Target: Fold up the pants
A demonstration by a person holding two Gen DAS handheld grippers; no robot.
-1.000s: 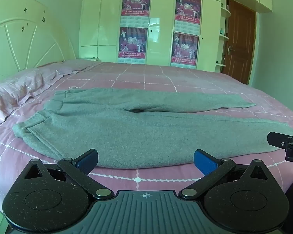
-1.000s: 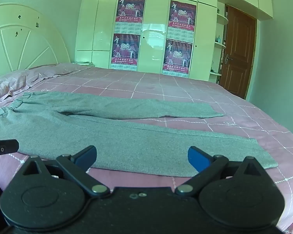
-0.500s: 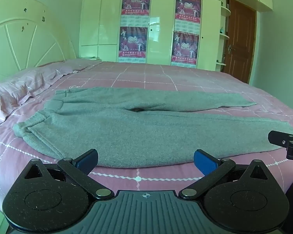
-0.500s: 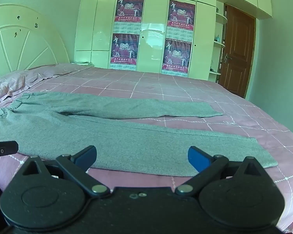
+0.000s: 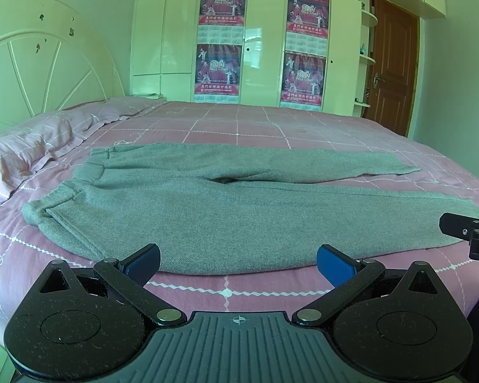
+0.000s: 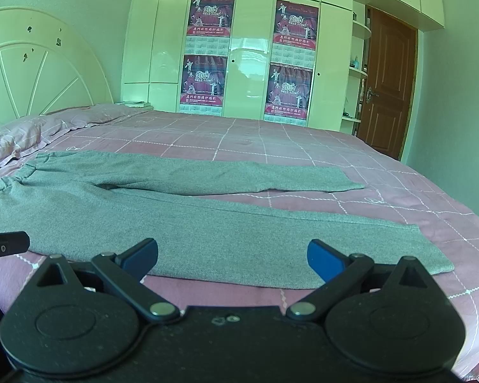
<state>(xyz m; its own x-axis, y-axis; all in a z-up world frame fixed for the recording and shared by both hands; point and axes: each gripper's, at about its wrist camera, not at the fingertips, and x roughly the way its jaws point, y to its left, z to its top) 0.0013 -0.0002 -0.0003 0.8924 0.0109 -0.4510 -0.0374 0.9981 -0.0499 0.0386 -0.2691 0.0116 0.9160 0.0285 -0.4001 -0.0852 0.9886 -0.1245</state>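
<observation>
Grey pants [image 5: 214, 204] lie flat on a pink checked bed [image 5: 271, 127], waistband at the left near the pillows, both legs stretched to the right and slightly spread. My left gripper [image 5: 238, 263] is open, hovering just short of the near hem side of the closer leg, nothing between its blue pads. In the right wrist view the same pants [image 6: 182, 220] spread across the bed; my right gripper [image 6: 233, 260] is open over the near edge of the closer leg, toward the cuff end. Each gripper's tip shows at the other view's edge.
Pink pillows [image 5: 32, 146] rest against a white headboard [image 5: 41, 57] at the left. A white wardrobe with red posters [image 5: 258, 38] stands behind the bed, a brown door [image 5: 391, 67] at the right. The bed's near edge is right below both grippers.
Both views have tilted up very slightly; the pants lie unchanged and both grippers stay open at the near edge.
</observation>
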